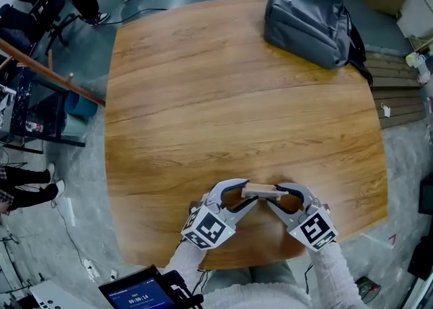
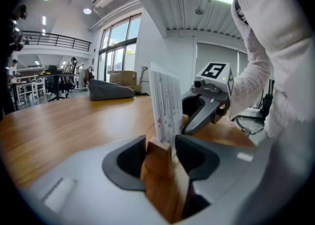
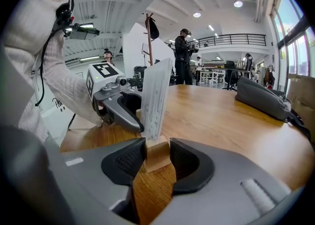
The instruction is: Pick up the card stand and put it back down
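The card stand (image 1: 265,192) is a small wooden block with a white card upright in its slot, near the front edge of the round wooden table (image 1: 203,84). My left gripper (image 1: 248,193) is shut on the block's left end; in the left gripper view the block (image 2: 158,156) sits between both pads and the card (image 2: 166,103) rises above them. My right gripper (image 1: 275,196) is shut on the opposite end, with the block (image 3: 157,152) pressed between its pads under the card (image 3: 155,96). Each gripper faces the other across the stand. I cannot tell whether the block touches the table.
A grey backpack (image 1: 311,20) lies at the table's far right corner. The near table edge runs just below my hands. A tablet screen (image 1: 139,293) is at the bottom left. A person (image 3: 184,56) stands beyond the table, with desks and chairs behind.
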Action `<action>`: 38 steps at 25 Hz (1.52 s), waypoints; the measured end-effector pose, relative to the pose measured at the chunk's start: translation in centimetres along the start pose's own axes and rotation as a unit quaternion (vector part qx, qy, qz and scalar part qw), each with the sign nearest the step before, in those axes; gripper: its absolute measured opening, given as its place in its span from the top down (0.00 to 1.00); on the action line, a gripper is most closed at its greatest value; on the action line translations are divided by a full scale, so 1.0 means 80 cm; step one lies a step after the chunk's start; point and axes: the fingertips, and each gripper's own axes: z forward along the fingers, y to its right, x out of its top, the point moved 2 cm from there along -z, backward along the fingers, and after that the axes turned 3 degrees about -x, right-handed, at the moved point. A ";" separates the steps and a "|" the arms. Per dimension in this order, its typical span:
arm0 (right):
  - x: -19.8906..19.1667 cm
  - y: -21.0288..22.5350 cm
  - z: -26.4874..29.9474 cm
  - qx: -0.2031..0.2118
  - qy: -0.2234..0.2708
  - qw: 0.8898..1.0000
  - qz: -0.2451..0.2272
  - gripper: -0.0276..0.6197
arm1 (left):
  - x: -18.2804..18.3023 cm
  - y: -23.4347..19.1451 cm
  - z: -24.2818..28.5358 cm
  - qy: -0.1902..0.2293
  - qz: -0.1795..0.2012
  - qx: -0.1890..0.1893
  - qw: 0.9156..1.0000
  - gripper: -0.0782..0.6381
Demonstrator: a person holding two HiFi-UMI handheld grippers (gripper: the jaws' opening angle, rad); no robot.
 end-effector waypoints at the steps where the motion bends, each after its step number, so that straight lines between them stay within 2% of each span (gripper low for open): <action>1: 0.000 0.000 0.000 -0.001 0.005 1.000 0.007 0.72 | 0.001 0.000 0.000 0.000 0.000 0.000 1.000 0.63; 9: 0.003 0.000 0.001 -0.003 0.006 1.000 0.030 0.71 | 0.002 -0.001 -0.002 -0.003 -0.005 0.002 1.000 0.63; 13: 0.005 -0.003 0.000 -0.007 0.005 0.999 0.031 0.65 | 0.000 -0.002 -0.005 -0.008 -0.014 0.009 1.000 0.60; 22: 0.023 0.008 -0.035 -0.031 0.045 0.996 0.063 0.62 | 0.018 -0.006 -0.039 0.023 -0.032 0.028 0.999 0.58; 25: 0.032 0.010 -0.051 -0.040 0.051 0.996 0.061 0.62 | 0.027 -0.002 -0.053 0.026 -0.030 0.034 0.999 0.58; 29: 0.046 0.006 -0.066 -0.048 0.059 0.995 0.057 0.64 | 0.043 0.011 -0.063 0.028 -0.014 0.031 0.999 0.59; 33: 0.066 -0.007 -0.082 -0.048 0.071 0.995 0.049 0.66 | 0.067 0.027 -0.074 0.041 -0.008 0.032 0.999 0.63; 38: 0.093 -0.033 -0.109 -0.037 0.095 0.994 0.037 0.77 | 0.093 0.053 -0.098 0.061 -0.006 0.044 0.997 0.72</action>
